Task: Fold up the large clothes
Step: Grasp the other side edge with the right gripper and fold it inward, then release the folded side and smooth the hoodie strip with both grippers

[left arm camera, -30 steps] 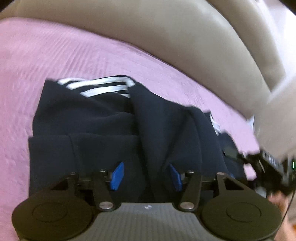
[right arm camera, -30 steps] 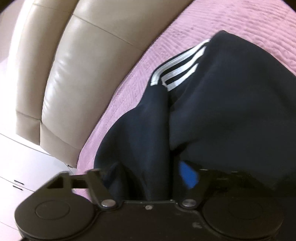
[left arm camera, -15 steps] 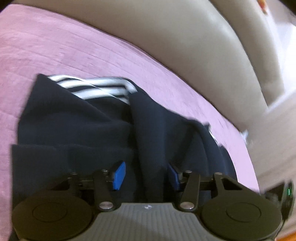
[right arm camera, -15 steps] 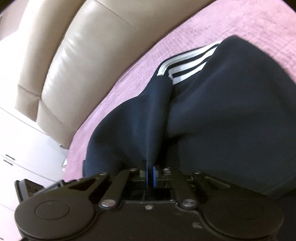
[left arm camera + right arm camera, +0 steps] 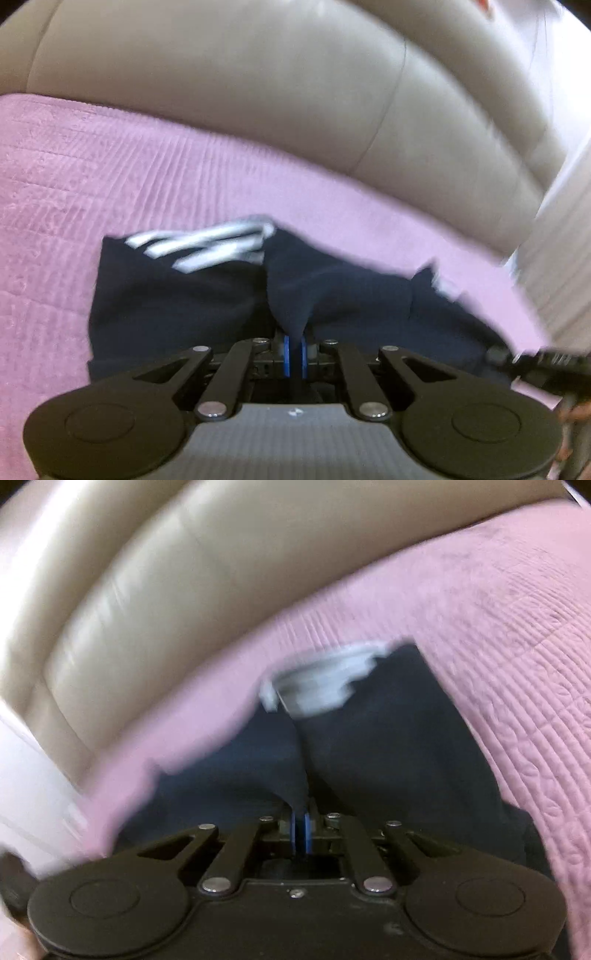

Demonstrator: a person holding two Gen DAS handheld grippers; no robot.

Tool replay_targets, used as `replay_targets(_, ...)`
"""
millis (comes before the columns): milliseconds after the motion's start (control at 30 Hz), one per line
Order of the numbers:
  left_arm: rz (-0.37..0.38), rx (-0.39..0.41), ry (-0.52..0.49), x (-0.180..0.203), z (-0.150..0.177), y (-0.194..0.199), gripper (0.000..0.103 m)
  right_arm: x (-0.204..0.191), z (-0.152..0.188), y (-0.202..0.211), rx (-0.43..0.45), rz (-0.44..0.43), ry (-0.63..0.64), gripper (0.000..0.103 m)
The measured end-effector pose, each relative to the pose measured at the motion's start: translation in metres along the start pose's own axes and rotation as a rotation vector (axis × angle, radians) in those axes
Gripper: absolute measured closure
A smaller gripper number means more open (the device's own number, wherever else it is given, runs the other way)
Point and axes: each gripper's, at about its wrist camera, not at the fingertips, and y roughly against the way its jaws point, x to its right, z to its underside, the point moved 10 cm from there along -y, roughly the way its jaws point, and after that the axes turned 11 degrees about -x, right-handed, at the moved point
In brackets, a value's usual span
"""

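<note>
- Two claws now pinch one dark navy garment (image 5: 177, 306), which lies on the pink quilted bedspread (image 5: 92, 177) at the middle of both wrist views; half a second back the left pair of blue pads stood apart with a ridge of cloth between them.
- Left claw (image 5: 294, 345): its jaws have just been closing, and they are together on a raised fold of the navy fabric, which peaks up at 12 o'clock from the pads.
- Right claw (image 5: 301, 829): clamped on a similar upstanding fold of the garment (image 5: 388, 757); it gripped earlier than the left, and the cloth now looks drawn taut toward it, the view blurred.
- By my judgement the grasp step is done at both ends, and the near edge is ready to be lifted and carried over toward the striped end to make the fold.
- White stripes (image 5: 199, 245) mark the far part of the garment, at about 11 o'clock from the left claw; in the right view the stripes (image 5: 325, 681) smear at 12 o'clock.
- Beige padded headboard (image 5: 240, 81) runs along the far side, well apart from the cloth, so it should not hinder.
- Bunching is the risk: each pinch seems to hold a thin ridge, and layers beneath may drag unevenly.
- Part of the other gripper's black body (image 5: 546, 367) shows at 3 o'clock in the left view, near the garment's edge.
</note>
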Motion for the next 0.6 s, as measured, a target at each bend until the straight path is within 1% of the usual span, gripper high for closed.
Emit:
replay_targets(33,-0.035,-0.024,-0.023,0.001,0.005,-0.007,0.087,-0.003,0.003,-0.005,-0.006,0.044,0.052,0.086)
replay_targets(67,-0.066,-0.035,-0.029,0.001,0.009,-0.011,0.083,-0.007,0.003,-0.002,0.010,0.079,0.085,0.081)
replay_targets(100,-0.084,-0.028,-0.026,0.003,0.011,-0.007,0.077,-0.014,0.000,0.006,0.038,0.097,0.108,0.062)
replay_targets(133,-0.084,-0.013,-0.034,0.006,0.011,0.002,0.067,-0.020,-0.002,0.019,0.071,0.109,0.122,0.043)
replay_targets(167,-0.063,0.000,-0.062,0.014,0.011,0.011,0.061,-0.027,-0.005,0.032,0.102,0.103,0.139,0.035)
replay_targets(200,-0.042,0.017,-0.104,0.025,0.011,0.023,0.046,-0.036,-0.006,0.048,0.137,0.078,0.164,0.025)
replay_targets(233,-0.037,0.040,-0.143,0.034,0.011,0.034,0.037,-0.048,-0.005,0.061,0.154,0.043,0.196,0.023)
replay_targets(267,-0.033,0.063,-0.187,0.044,0.013,0.045,0.034,-0.064,-0.003,0.065,0.145,0.006,0.238,0.023)
replay_targets(300,-0.013,0.068,-0.236,0.057,0.016,0.053,0.033,-0.076,0.004,0.068,0.116,-0.028,0.289,0.022)
replay_targets(333,0.025,0.057,-0.285,0.073,0.023,0.059,0.032,-0.088,0.012,0.064,0.076,-0.051,0.345,0.021)
replay_targets(367,0.057,0.040,-0.315,0.084,0.030,0.058,0.031,-0.095,0.023,0.054,0.022,-0.058,0.394,0.021)
replay_targets(400,0.070,0.010,-0.341,0.092,0.038,0.052,0.029,-0.100,0.035,0.039,-0.041,-0.045,0.443,0.021)
replay_targets(433,0.046,-0.022,-0.363,0.094,0.046,0.041,0.028,-0.101,0.047,0.023,-0.102,-0.003,0.486,0.021)
replay_targets(467,-0.020,-0.070,-0.382,0.091,0.056,0.025,0.028,-0.093,0.063,0.002,-0.181,0.080,0.534,0.021)
replay_targets(500,-0.084,-0.119,-0.390,0.083,0.065,0.011,0.028,-0.081,0.076,-0.015,-0.233,0.155,0.579,0.021)
replay_targets(533,-0.129,-0.169,-0.398,0.072,0.077,-0.005,0.023,-0.074,0.085,-0.021,-0.207,0.192,0.644,0.021)
replay_targets(567,-0.103,-0.175,-0.396,0.066,0.083,-0.010,0.022,-0.072,0.087,-0.017,-0.174,0.187,0.665,0.021)
replay_targets(600,-0.071,-0.155,-0.380,0.061,0.085,-0.009,0.021,-0.068,0.085,-0.012,-0.175,0.186,0.625,0.021)
